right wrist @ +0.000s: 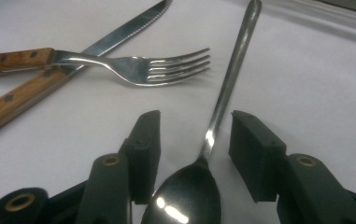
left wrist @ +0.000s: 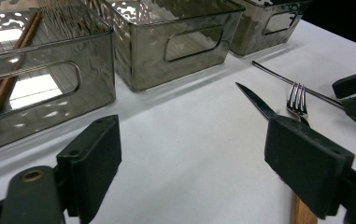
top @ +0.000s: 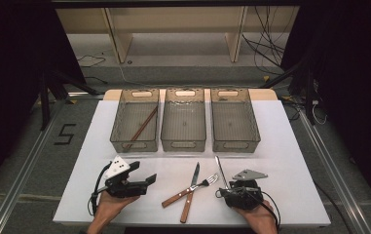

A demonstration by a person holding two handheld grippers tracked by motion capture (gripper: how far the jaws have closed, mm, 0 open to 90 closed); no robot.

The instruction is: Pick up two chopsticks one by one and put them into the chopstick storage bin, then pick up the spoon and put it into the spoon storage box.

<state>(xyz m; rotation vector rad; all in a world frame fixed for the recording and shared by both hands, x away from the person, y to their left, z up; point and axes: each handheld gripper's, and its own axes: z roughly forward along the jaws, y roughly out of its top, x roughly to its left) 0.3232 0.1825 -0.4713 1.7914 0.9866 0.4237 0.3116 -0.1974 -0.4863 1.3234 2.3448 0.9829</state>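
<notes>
A white table (top: 290, 161) carries three smoky clear bins in a row along its far half: the left bin (top: 135, 119) holds a pair of wooden chopsticks (top: 141, 127) lying slantwise, while the middle bin (top: 183, 118) and the right bin (top: 234, 118) sit just beside it. On the near half, between the two hands, a wooden-handled knife (top: 191, 191) and a wooden-handled fork (top: 189, 189) lie crossed, touching each other. The left gripper (top: 146, 181) rests near the table's near-left, its jaws spread wide with nothing between them. The right gripper (right wrist: 194, 140) sits at the near right, jaws partly open on either side of the neck of a metal spoon (right wrist: 213, 140), which lies flat just right of the fork; the pads stand clear of the spoon.
</notes>
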